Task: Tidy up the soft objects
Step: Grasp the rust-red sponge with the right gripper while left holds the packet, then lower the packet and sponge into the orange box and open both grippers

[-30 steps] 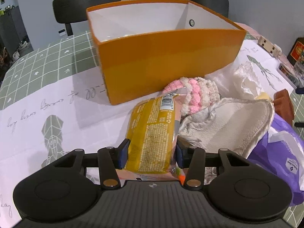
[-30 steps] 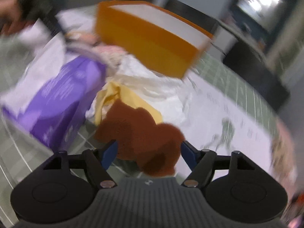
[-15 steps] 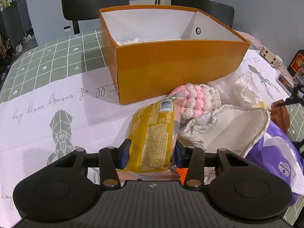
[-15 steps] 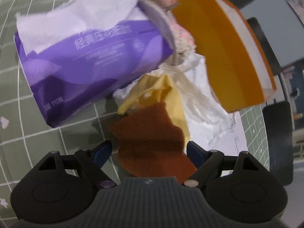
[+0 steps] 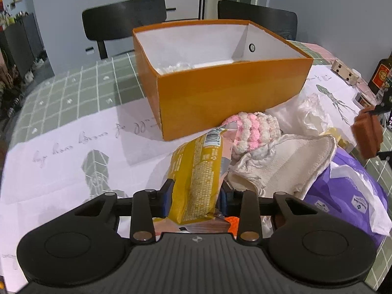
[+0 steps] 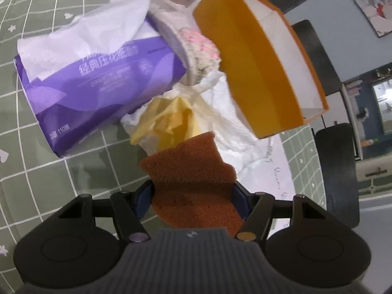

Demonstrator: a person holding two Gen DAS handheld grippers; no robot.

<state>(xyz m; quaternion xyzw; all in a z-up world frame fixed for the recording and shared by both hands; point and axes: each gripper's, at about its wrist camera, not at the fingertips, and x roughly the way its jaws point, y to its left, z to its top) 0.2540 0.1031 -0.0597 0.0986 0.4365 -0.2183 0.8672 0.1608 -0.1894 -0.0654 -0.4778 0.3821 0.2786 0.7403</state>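
A yellow snack packet (image 5: pixel 196 178) is clamped between the blue pads of the left gripper (image 5: pixel 194 199), its barcode end pointing away toward the orange box (image 5: pixel 225 93). The packet is tilted, with its near end pinched in the jaws. The brown sponge (image 6: pixel 193 183) is squeezed between the fingers of the right gripper (image 6: pixel 192 197); the sponge is also seen at the right edge of the left wrist view (image 5: pixel 367 134), raised above the pile.

The box is stood open on the table (image 5: pixel 73 93), toward its far edge, with a white interior and a little crumpled clear plastic (image 5: pixel 174 67) in its near-left corner. Just in front of the box's near wall a pink and white crocheted piece (image 5: pixel 252 129) is laid, touching a cream cloth (image 5: pixel 281 169) that is draped partly over a purple tissue pack (image 6: pixel 98 85). The tissue pack is set near the table's right edge, on the green checked cloth, with white tissue (image 6: pixel 80 36) pulled loose from its top. Between the tissue pack and the box, a yellow cloth (image 6: pixel 169 122) is bunched on a crumpled white plastic bag (image 6: pixel 220 122), directly beyond the held sponge.

A white printed sheet (image 5: pixel 61 152) is spread across the table's near part, under the box's front corner. Two black chairs (image 5: pixel 122 19) are placed behind the table's far edge.
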